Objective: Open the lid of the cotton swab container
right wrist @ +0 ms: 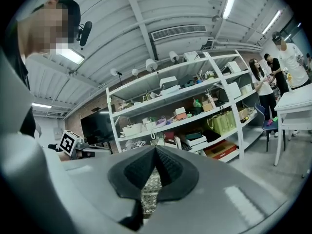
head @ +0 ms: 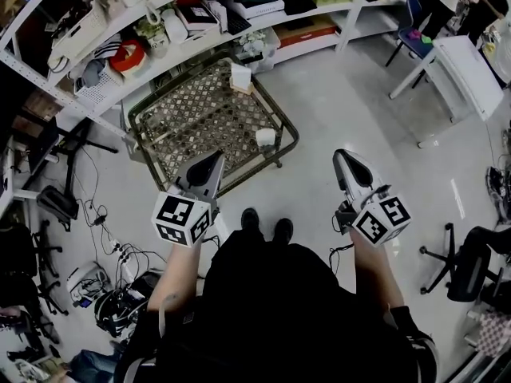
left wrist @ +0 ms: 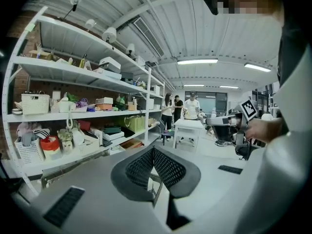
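A small white round container [head: 266, 138], likely the cotton swab container, stands near the front right corner of a low table with a patterned top [head: 192, 126]. A white box [head: 240, 76] sits at the table's far edge. My left gripper [head: 214, 159] [left wrist: 153, 150] hovers over the table's front edge, left of the container, shut with nothing between its jaws. My right gripper [head: 345, 156] [right wrist: 156, 152] hangs over the floor to the right of the table, also shut and empty. Neither gripper touches the container.
White shelving [head: 160, 22] packed with boxes, baskets and bags runs behind the table. A white table [head: 467, 74] stands at the far right, with people near it. Office chairs [head: 467, 266] and cables [head: 112, 254] lie on the floor at both sides.
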Motion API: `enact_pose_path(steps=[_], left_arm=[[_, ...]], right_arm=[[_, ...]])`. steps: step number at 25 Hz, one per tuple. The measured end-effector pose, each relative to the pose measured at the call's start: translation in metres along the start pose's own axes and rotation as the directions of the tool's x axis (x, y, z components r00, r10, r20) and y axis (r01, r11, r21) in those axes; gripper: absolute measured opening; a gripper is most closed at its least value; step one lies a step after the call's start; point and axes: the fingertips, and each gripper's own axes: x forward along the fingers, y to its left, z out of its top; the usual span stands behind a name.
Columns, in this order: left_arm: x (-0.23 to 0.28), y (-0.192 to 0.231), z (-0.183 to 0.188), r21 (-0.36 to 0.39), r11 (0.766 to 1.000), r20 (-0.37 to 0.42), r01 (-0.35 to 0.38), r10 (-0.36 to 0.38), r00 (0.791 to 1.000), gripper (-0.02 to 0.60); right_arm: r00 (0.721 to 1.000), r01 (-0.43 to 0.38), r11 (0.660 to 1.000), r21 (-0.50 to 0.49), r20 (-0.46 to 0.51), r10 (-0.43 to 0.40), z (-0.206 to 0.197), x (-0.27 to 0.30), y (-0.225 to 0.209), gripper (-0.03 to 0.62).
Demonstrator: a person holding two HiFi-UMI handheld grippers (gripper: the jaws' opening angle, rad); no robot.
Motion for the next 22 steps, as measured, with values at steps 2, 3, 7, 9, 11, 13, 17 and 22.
enact_pose_path(steps=[2, 3, 7, 9, 11, 13, 17, 22], left_arm=[[0.008, 0.009, 0.001, -0.002, 1.000, -0.004, 0.016, -0.016, 1.000, 0.006], [0.012, 0.014, 0.001, -0.001, 1.000, -0.008, 0.027, -0.027, 1.000, 0.006], [0.020, 0.039, -0.001, 0.000, 0.999, -0.008, 0.043, -0.043, 0.999, 0.006], [0.022, 0.051, -0.003, -0.010, 0.999, -0.003, 0.046, -0.046, 0.999, 0.006], [0.023, 0.061, -0.005, -0.017, 0.998, -0.001, 0.059, -0.059, 0.998, 0.006], [0.026, 0.068, -0.010, -0.015, 0.997, -0.005, 0.079, -0.079, 0.997, 0.006], [0.033, 0.073, -0.027, -0.019, 0.992, -0.024, 0.126, -0.126, 0.992, 0.008], [0.051, 0.071, -0.051, -0.031, 0.983, -0.049, 0.181, -0.183, 0.982, 0.008]], right_arm=[[1.000, 0.006, 1.000, 0.002, -0.002, -0.006, 0.004, 0.014, 0.000, 0.011], [1.000, 0.009, 1.000, 0.004, -0.002, -0.009, 0.005, 0.021, 0.001, 0.011], [1.000, 0.010, 1.000, -0.001, -0.023, -0.010, 0.004, 0.050, 0.011, 0.011], [0.999, 0.018, 1.000, 0.001, -0.035, -0.018, 0.001, 0.061, 0.016, 0.011], [0.999, 0.030, 1.000, 0.009, -0.042, -0.029, -0.003, 0.071, 0.021, 0.011], [0.998, 0.041, 0.999, 0.024, -0.045, -0.040, -0.010, 0.079, 0.027, 0.011], [0.996, 0.059, 0.996, 0.061, -0.070, -0.055, -0.030, 0.089, 0.035, 0.011], [0.991, 0.079, 0.995, 0.063, -0.111, -0.072, -0.051, 0.091, 0.025, 0.011]])
